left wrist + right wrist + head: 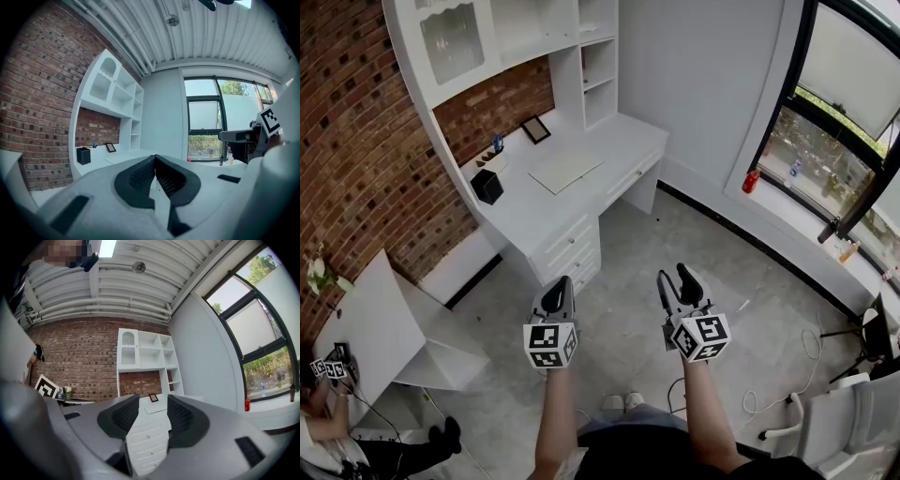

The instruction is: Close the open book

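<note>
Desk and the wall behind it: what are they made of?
Desk: probably white-painted wood or board, with a smooth matte finish and panelled drawer fronts; which one, the look leaves open. Wall: bare red brick, rough, with pale mortar lines between courses.

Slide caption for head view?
Shut left gripper and open right gripper, held above grey floor, face white desk bearing pale flat book.

From my head view, the pale book (565, 172) on the desk (623, 141) is too small for me to tell whether it lies open or shut, the little blue thing (498, 143) by the brick wall (356, 141) is too small to name, and the lower left corner cuts off a person (337, 441).
</note>
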Demonstrator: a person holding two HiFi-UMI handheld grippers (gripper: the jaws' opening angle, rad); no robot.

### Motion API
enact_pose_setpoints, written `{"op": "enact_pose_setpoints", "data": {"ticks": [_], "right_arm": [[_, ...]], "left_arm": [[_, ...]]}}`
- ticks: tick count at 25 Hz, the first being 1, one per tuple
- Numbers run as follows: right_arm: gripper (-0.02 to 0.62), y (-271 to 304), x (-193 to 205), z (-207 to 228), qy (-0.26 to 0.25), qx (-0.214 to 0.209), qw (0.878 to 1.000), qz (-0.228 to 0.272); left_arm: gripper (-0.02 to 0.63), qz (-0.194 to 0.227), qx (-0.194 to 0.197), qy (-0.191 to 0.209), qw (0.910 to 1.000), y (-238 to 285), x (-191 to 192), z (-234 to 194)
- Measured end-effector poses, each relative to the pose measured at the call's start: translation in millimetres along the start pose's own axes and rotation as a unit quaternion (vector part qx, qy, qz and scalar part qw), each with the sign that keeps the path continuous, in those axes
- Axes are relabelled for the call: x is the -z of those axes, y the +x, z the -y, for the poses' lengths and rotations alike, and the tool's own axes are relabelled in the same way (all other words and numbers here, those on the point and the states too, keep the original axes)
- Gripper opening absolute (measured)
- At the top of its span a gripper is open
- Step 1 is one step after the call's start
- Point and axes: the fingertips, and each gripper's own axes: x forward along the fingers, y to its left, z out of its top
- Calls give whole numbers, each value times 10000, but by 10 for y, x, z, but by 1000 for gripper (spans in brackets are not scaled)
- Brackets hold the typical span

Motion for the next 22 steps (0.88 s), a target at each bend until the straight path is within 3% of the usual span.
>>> {"op": "enact_pose_setpoints", "data": {"ticks": [10, 22], "right_arm": [[202, 225, 60, -71, 50, -41, 10000, 32], [204, 761, 10, 44, 90, -208, 9996, 189]], "left_arm": [[9, 48, -78, 19, 10000, 101, -17, -285], [9, 188, -237, 139, 9994, 496, -157, -562]]}}
